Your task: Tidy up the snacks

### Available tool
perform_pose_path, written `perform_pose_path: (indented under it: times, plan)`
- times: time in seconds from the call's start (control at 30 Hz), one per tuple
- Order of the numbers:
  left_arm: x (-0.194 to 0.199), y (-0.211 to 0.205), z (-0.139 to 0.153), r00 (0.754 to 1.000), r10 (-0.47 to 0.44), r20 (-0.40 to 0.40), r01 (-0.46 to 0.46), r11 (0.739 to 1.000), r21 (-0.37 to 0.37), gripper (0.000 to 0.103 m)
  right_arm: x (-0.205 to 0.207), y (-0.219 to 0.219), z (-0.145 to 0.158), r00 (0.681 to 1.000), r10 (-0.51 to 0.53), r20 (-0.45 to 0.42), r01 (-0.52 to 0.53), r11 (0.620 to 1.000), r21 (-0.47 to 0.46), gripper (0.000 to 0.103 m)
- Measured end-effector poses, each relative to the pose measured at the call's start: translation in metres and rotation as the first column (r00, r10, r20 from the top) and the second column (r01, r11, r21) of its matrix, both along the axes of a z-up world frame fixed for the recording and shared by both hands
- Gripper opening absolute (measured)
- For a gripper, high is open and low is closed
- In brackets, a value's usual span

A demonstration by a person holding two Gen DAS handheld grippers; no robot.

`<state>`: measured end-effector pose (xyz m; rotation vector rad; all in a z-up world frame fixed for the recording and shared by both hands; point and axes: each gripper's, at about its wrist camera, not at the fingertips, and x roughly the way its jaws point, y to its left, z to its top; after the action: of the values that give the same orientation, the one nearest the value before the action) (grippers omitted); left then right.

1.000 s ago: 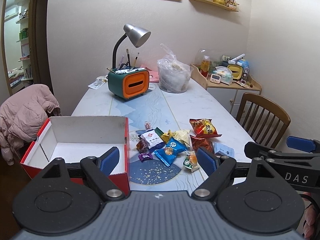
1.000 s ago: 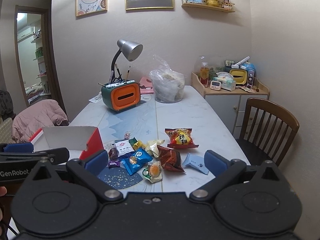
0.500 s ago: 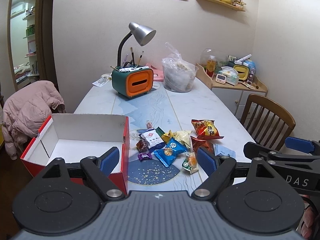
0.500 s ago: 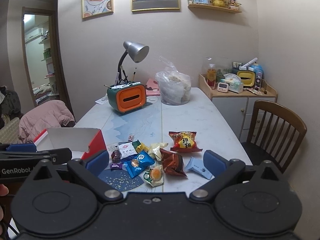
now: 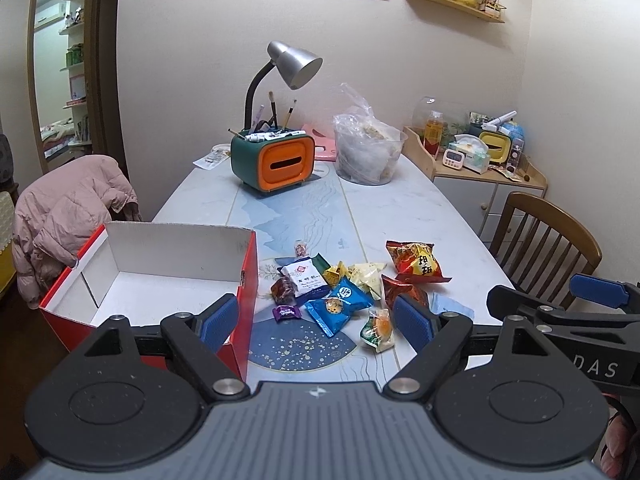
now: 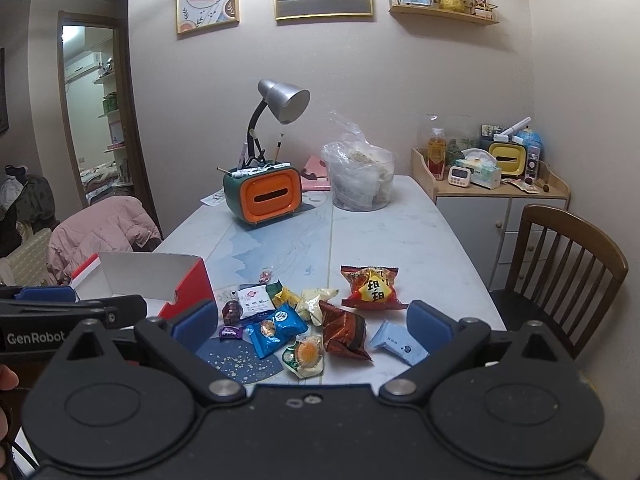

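Note:
Several snack packets lie in a loose pile on the near part of the table: an orange-red chip bag (image 5: pixel 416 262) (image 6: pixel 372 286), a dark red bag (image 6: pixel 344 330), a blue cookie packet (image 5: pixel 340 304) (image 6: pixel 276 330), a white packet (image 5: pixel 304 276), a pale blue packet (image 6: pixel 398 342) and an egg-yolk packet (image 6: pixel 306 354). An open red box (image 5: pixel 248 272) (image 6: pixel 192 288) with a white empty inside stands left of them. My left gripper (image 5: pixel 316 322) is open and empty, above the table's near edge. My right gripper (image 6: pixel 312 322) is open and empty, beside it on the right.
A green and orange pen holder (image 5: pixel 276 162) with a grey desk lamp (image 5: pixel 296 62) and a clear plastic bag (image 5: pixel 366 152) stand at the table's far end. A wooden chair (image 6: pixel 568 272) is on the right, a chair with a pink jacket (image 5: pixel 68 208) on the left.
Both grippers have drifted slightly to the left and tilted a little, so the scene sits further right in both views. Jaws stay open; nothing on the table moved.

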<state>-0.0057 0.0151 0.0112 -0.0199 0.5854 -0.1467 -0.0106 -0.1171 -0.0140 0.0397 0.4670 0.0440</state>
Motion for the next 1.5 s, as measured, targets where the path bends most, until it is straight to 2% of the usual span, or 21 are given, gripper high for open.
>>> perform_pose_path:
  times: [0.37, 0.6, 0.9, 1.1, 1.27, 1.4, 1.5]
  plan:
    - [0.011, -0.013, -0.009, 0.999, 0.020, -0.025, -0.020, 1.000, 0.012, 0.085, 0.012, -0.017, -0.008, 0.999, 0.046, -0.018, -0.046, 0.999, 0.025, 0.100]
    - [0.027, -0.016, -0.021, 0.996, 0.061, -0.063, -0.060, 0.998, 0.008, 0.085, 0.031, -0.036, -0.016, 0.995, 0.088, -0.047, -0.085, 0.994, 0.074, 0.098]
    - [0.053, -0.026, -0.047, 0.986, 0.080, -0.146, -0.079, 0.997, 0.013, 0.085, 0.076, -0.067, -0.042, 0.979, 0.100, -0.176, -0.081, 0.990, 0.114, 0.098]
    - [0.072, -0.030, -0.067, 0.979, 0.088, -0.183, -0.086, 0.996, 0.021, 0.085, 0.109, -0.080, -0.062, 0.964, 0.085, -0.253, -0.061, 0.993, 0.102, 0.098]
    - [0.094, -0.029, -0.079, 0.976, 0.105, -0.193, -0.098, 0.994, 0.046, 0.085, 0.139, -0.083, -0.074, 0.946, 0.127, -0.299, -0.093, 0.988, 0.127, 0.091]
    - [0.114, -0.030, -0.086, 0.976, 0.116, -0.185, -0.104, 0.992, 0.074, 0.085, 0.162, -0.080, -0.087, 0.930, 0.160, -0.332, -0.122, 0.983, 0.134, 0.079]
    - [0.129, -0.030, -0.093, 0.976, 0.120, -0.181, -0.105, 0.990, 0.092, 0.085, 0.180, -0.075, -0.098, 0.916, 0.178, -0.360, -0.136, 0.981, 0.140, 0.077]
